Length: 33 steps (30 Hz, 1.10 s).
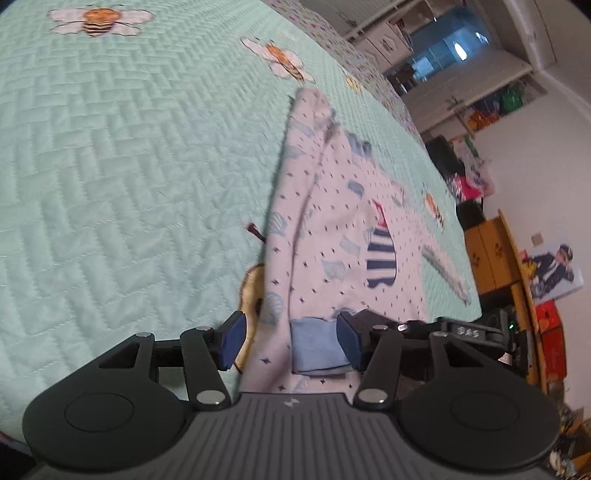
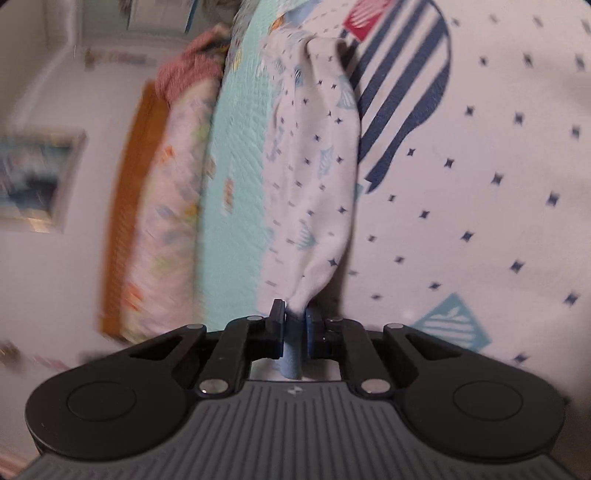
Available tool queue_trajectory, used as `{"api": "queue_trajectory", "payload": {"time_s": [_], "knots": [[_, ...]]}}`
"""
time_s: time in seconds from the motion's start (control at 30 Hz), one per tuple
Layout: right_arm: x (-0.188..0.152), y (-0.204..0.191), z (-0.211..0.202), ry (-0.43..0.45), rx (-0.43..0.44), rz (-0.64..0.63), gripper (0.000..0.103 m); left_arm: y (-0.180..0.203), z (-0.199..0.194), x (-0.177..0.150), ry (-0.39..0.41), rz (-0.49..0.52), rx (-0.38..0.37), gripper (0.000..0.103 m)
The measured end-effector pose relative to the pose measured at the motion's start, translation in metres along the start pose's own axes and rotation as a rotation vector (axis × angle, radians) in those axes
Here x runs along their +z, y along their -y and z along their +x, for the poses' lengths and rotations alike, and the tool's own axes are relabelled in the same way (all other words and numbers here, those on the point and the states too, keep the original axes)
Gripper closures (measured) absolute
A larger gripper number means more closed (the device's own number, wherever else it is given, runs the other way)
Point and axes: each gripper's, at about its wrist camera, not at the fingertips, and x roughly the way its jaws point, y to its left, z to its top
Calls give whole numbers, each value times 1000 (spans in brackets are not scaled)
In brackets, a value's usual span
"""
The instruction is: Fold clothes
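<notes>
A small white top (image 1: 332,229) with dark dots and a navy striped patch lies on the mint quilted bedspread (image 1: 129,166), one sleeve folded over its body. My left gripper (image 1: 291,338) stands open low over the near end. A light blue cuff (image 1: 317,347) lies between its pads, close to the right pad and well apart from the left one. In the right wrist view the same top (image 2: 480,166) fills the right side. My right gripper (image 2: 295,325) is shut on the light blue cuff (image 2: 291,354) of a sleeve (image 2: 317,184) that stretches away from it.
The bedspread carries bee patches (image 1: 99,22). The bed's edge runs along the right of the left wrist view, with a yellow cabinet (image 1: 491,251) and cluttered shelves beyond it. In the right wrist view a floral quilt (image 2: 173,184) and a brown board (image 2: 125,206) border the bedspread (image 2: 236,166).
</notes>
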Motion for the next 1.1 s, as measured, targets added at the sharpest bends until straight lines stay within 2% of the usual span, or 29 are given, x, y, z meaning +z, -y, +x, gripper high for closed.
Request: {"api": "queue_trajectory", "payload": {"time_s": [0.07, 0.1, 0.17, 0.23, 0.3, 0.37, 0.43, 0.5, 0.57, 0.7, 0.77, 0.83, 0.93, 1.1], "knots": [[1, 3, -2, 2, 89, 88, 91, -3, -6, 2, 12, -6, -3, 45], [0, 2, -1, -9, 101, 96, 91, -4, -8, 2, 14, 1, -3, 45], [0, 1, 1, -47, 51, 58, 91, -4, -11, 2, 14, 12, -6, 45], [-2, -1, 5, -82, -93, -54, 91, -3, -10, 1, 5, 16, -15, 45], [-3, -1, 4, -80, -146, -96, 91, -1, -7, -1, -5, 20, -17, 45], [-5, -8, 1, -69, -156, -127, 86, 1, -5, -2, -18, 25, -19, 44], [-8, -20, -5, -41, -184, -210, 68, 4, -2, -3, -36, 41, -24, 44], [-12, -32, -14, -21, -192, -291, 61, 14, -2, -8, -59, 116, -34, 44], [-15, -36, -16, -32, -189, -327, 61, 30, -2, -18, -82, 239, -28, 44], [-17, -44, -2, -44, -249, -416, 61, 65, 0, -50, -98, 535, 62, 44], [-20, -50, 2, -29, -260, -492, 61, 73, 2, -60, -91, 627, 104, 44], [-25, -61, 8, -30, -298, -617, 61, 73, 8, -64, -99, 661, 133, 45], [-36, -75, 14, -70, -324, -804, 60, 69, 23, -63, -127, 687, 213, 47], [-59, -94, 20, -114, -390, -1127, 59, 73, 23, -68, -135, 715, 211, 49]]}}
